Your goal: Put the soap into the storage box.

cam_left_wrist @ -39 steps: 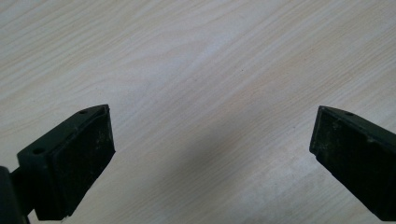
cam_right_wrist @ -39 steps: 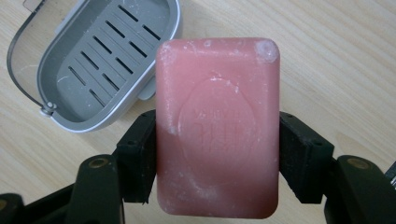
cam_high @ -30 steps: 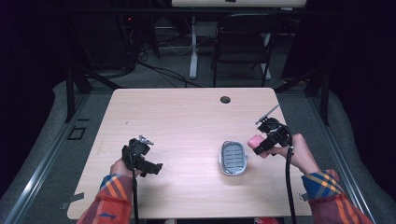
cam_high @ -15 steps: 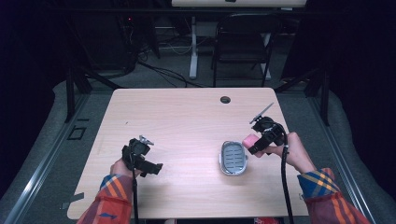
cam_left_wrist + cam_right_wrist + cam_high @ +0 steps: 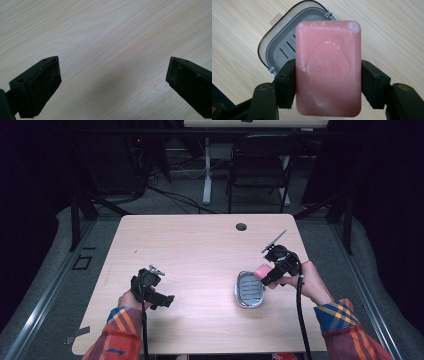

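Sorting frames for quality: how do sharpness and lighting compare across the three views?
High view: table evenly lit, surroundings nearly black, soft detail. Left gripper view: wood grain crisp, a faint shadow between the open jaws. Right gripper view: pink soap bar sharp enough to show its embossed oval, lettering unreadable; soap dish behind it is clear too.

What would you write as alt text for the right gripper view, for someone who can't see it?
A pink bar of soap is clamped between the right gripper's two black jaws, held above a grey slotted soap dish on a light wooden table. The soap covers much of the dish, and its embossed oval stamp is too faint to read.
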Demonstrator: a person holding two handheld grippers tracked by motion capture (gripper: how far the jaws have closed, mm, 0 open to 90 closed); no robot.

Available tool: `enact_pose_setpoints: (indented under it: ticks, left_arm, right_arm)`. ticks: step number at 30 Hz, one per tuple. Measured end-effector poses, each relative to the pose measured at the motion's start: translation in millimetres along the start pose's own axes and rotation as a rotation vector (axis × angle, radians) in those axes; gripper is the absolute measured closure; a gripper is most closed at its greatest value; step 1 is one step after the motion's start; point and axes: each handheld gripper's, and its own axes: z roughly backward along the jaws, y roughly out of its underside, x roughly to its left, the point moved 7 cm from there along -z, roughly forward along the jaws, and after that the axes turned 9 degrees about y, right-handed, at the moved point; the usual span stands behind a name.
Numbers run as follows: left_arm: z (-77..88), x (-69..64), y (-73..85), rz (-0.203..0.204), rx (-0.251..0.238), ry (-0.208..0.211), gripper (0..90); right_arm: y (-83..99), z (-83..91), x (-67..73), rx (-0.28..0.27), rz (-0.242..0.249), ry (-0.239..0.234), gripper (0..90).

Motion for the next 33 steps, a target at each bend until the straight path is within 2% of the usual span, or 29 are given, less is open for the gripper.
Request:
enact_pose_setpoints:
  ticks: [11, 22, 23, 30, 33]
  left_arm:
    - [0.2, 0.1, 0.1, -0.003, 0.004, 0.0, 0.0]
    - [-0.1, 0.7, 0.1, -0.003, 0.005, 0.001, 0.0]
    - [-0.3, 0.3, -0.1, -0.004, 0.005, 0.002, 0.0]
    - [0.2, -0.4, -0.1, -0.005, 0.004, 0.002, 0.0]
    - [-0.3, 0.3, -0.2, -0.004, 0.005, 0.001, 0.0]
  right_arm:
    - [-8.2, -6.8, 12.6, 0.02, 0.014, -0.012, 36.6]
    - [-12.2, -17.2, 17.9, 0.055, 0.025, 0.015, 36.6]
    - [-12.3, -18.4, 19.1, 0.056, 0.02, 0.007, 36.6]
    - [-12.7, -25.5, 20.6, 0.094, 0.035, 0.032, 36.6]
    - [-13.7, -30.4, 21.7, 0.103, 0.02, 0.052, 36.6]
